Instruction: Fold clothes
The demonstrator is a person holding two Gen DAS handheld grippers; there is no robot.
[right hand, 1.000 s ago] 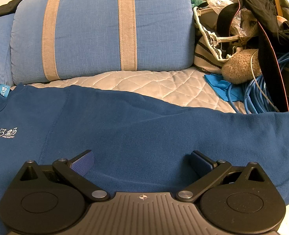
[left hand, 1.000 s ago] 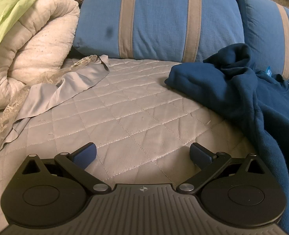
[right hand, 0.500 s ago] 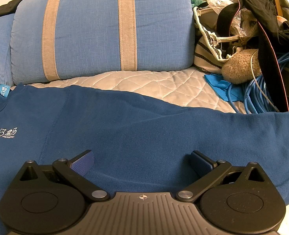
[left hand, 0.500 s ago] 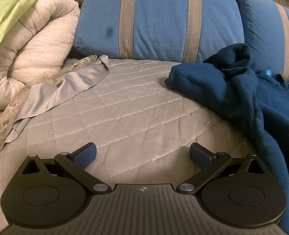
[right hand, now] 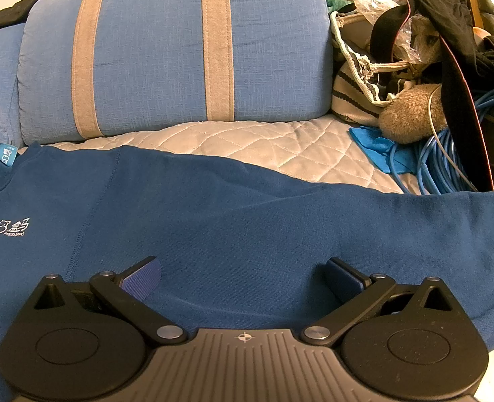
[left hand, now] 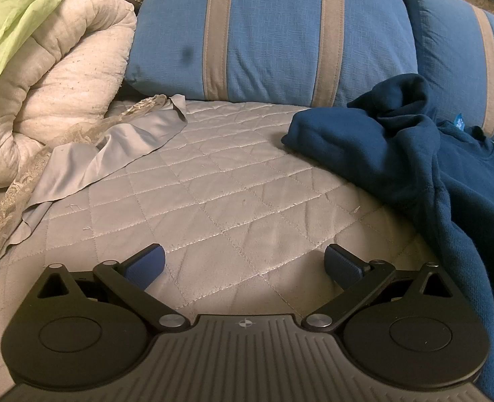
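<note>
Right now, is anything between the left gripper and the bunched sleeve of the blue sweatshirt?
Nothing visible. Only bare quilted cover lies between the open left gripper and the bunched sleeve; the grey cloth lies off to the left.

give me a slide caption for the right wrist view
Open right gripper poised over a flat navy sweatshirt on a quilted bed.

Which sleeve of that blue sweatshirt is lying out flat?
The sleeve stretched out straight ahead of the right tongs. The other sleeve is bunched up in a heap by the striped pillow.
</note>
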